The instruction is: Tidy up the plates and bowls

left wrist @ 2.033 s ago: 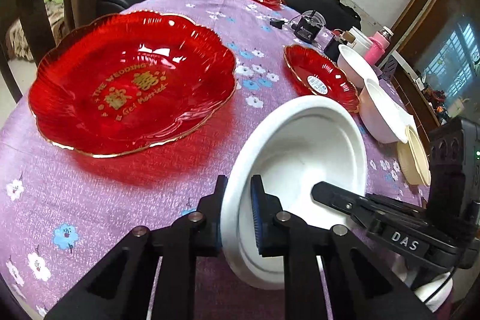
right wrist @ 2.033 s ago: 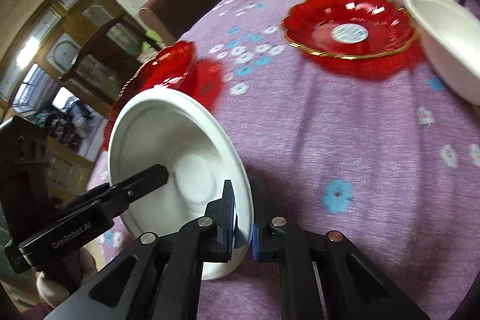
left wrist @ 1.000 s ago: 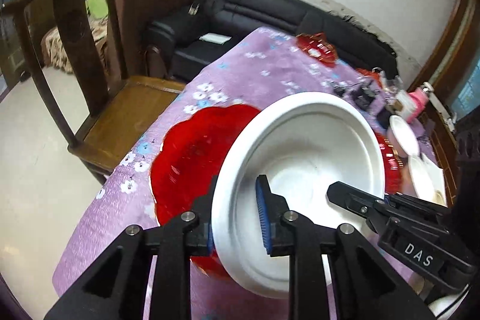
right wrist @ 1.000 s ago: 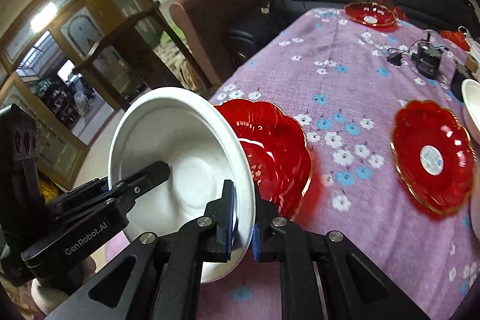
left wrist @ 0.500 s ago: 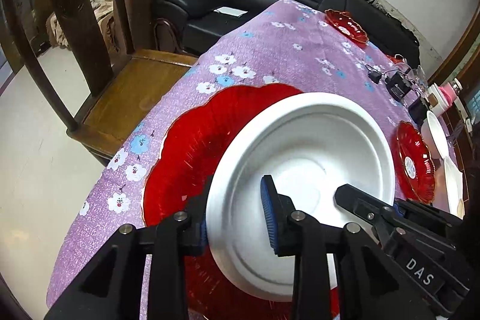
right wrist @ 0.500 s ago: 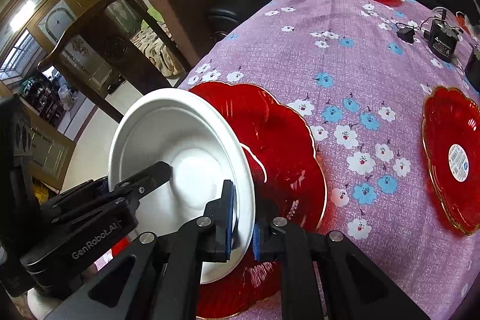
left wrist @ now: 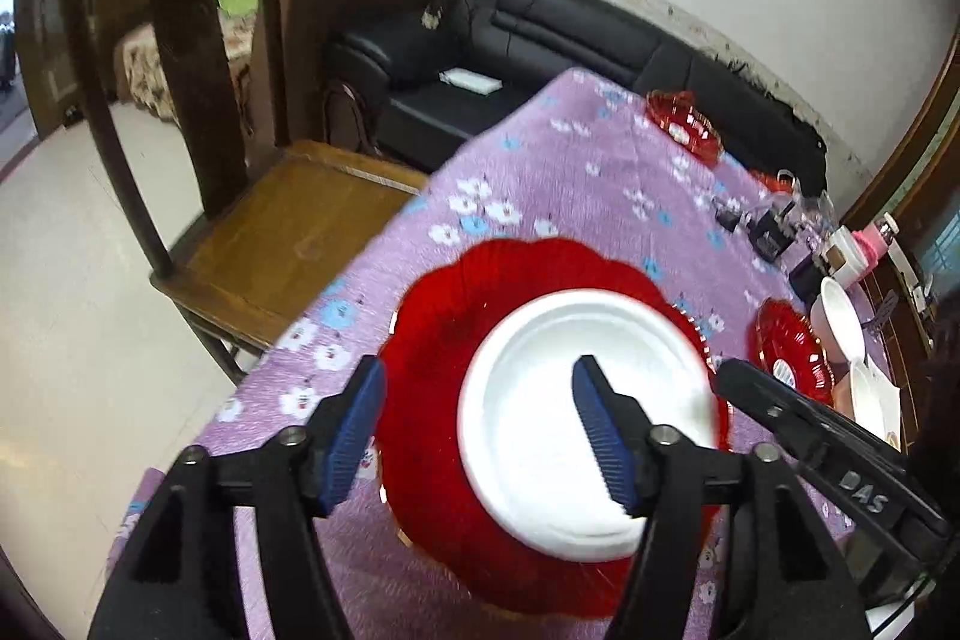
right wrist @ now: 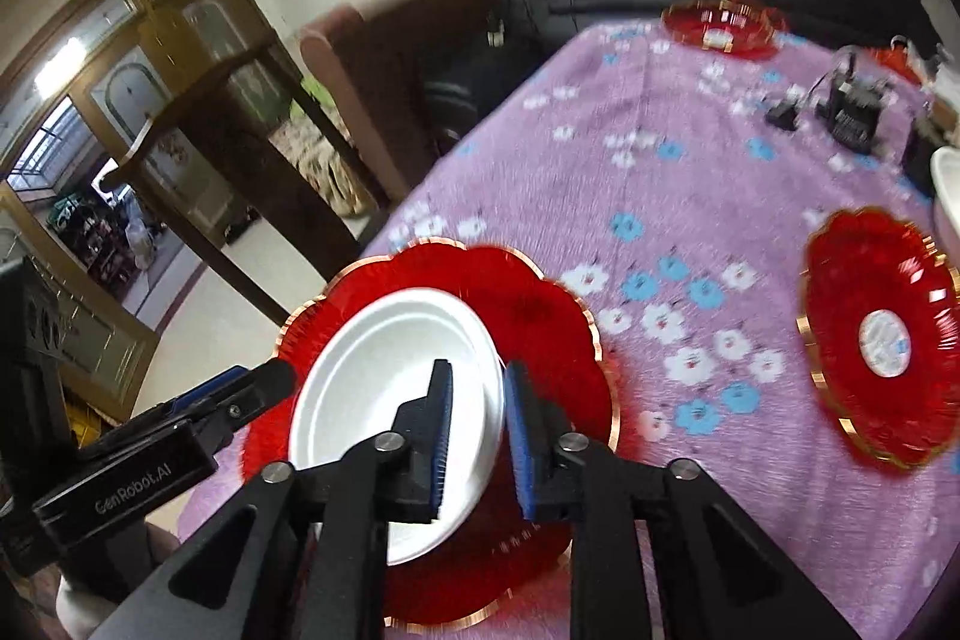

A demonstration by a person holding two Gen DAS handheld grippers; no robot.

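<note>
Two grippers: left gripper (left wrist: pixel 477 427), right gripper (right wrist: pixel 477 430) parted; smooth white bowl (left wrist: pixel 576 412) on scalloped red plate (left wrist: pixel 432 340)

White bowl (left wrist: pixel 576 400) upright in red plate (left wrist: pixel 432 340) (scalloped).

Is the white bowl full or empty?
Empty. The white bowl sits on the big red plate, showing only its bare white inside.

Even indoor light, motion blur across both fisheye views, edges bent and vignetted black.
</note>
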